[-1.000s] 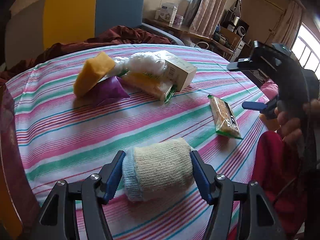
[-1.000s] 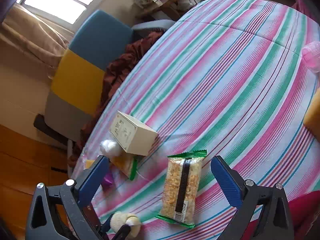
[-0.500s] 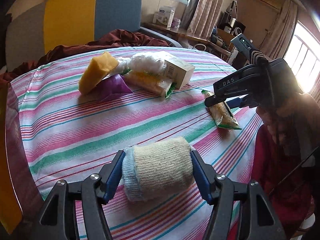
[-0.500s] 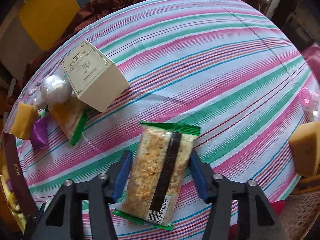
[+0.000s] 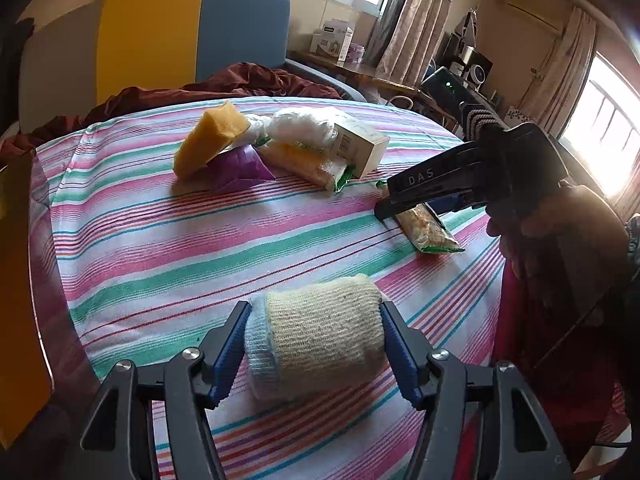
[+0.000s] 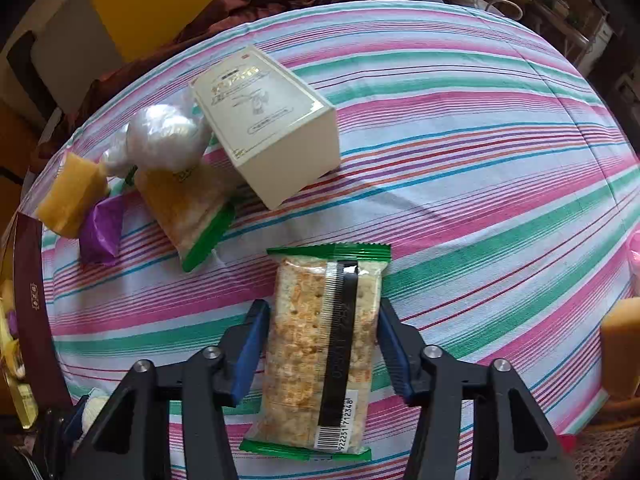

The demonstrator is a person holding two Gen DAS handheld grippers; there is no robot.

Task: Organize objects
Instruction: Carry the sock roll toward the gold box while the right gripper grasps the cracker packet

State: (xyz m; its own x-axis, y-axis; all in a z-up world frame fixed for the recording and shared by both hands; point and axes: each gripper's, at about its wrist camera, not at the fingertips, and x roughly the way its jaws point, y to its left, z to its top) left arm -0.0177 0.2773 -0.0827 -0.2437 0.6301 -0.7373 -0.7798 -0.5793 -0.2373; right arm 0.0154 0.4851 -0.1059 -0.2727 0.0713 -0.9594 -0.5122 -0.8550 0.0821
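My left gripper (image 5: 314,338) is shut on a rolled beige and light-blue sock (image 5: 316,340), held just above the striped tablecloth (image 5: 160,248). My right gripper (image 6: 322,338) straddles a green-edged cracker packet (image 6: 320,344) lying on the cloth; the blue pads (image 6: 250,350) sit at both long sides, touching or nearly touching it. In the left wrist view the right gripper (image 5: 384,212) points down onto the same cracker packet (image 5: 428,230) at the table's right side.
A pile sits at the far side: a cream box (image 6: 266,120), a white plastic bundle (image 6: 164,138), a second cracker packet (image 6: 188,204), a yellow sponge (image 5: 212,140), a purple wrapper (image 5: 240,166). Another yellow sponge (image 6: 620,352) lies at the right edge. A yellow-blue chair (image 5: 192,36) stands behind.
My right gripper has come down over the cracker packet and closed from wide open to the packet's sides. My left gripper has stayed shut on the sock, barely moving.
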